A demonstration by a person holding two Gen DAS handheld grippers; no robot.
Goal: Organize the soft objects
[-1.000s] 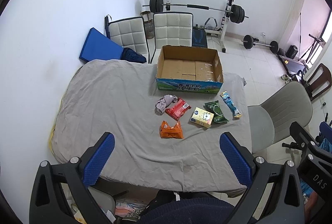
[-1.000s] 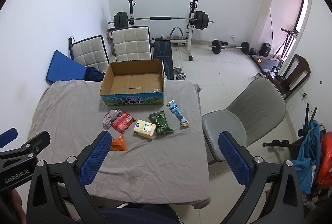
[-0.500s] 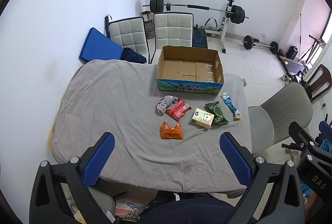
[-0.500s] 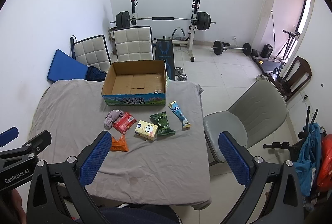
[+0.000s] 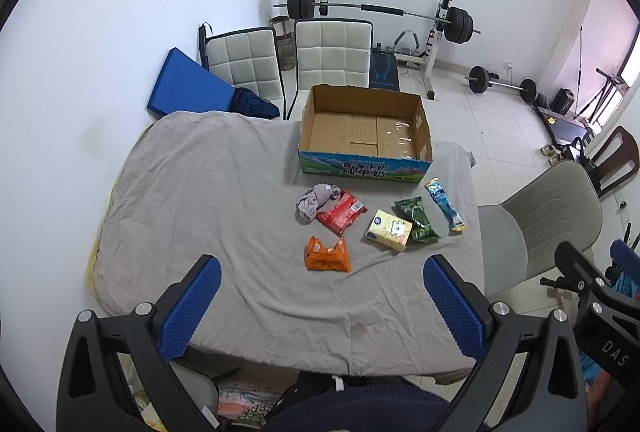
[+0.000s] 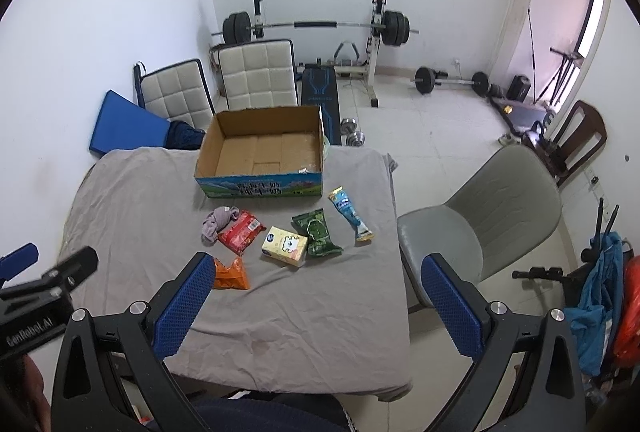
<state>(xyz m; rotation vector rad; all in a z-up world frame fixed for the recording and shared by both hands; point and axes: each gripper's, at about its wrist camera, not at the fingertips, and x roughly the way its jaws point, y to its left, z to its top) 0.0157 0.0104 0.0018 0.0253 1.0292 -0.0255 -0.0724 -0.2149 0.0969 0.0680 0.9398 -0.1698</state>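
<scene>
Soft objects are lying in a loose cluster near the worktop's far right corner, in front of an open cardboard box (image 5: 365, 136).

A crumpled grey cloth (image 5: 314, 198) is touching a glossy red packet (image 5: 341, 213); an orange pouch (image 5: 327, 255), a pale yellow tissue pack (image 5: 389, 230), a green wrapper (image 5: 416, 219) and a slim blue sachet (image 5: 444, 205) are resting on the wrinkled grey sheet (image 5: 208, 192). The left tool (image 5: 320, 312) and right tool (image 6: 316, 306) are hovering spread wide, holding nothing, their blue pads dimpled. The right tool's finger is hiding part of the orange pouch.
</scene>
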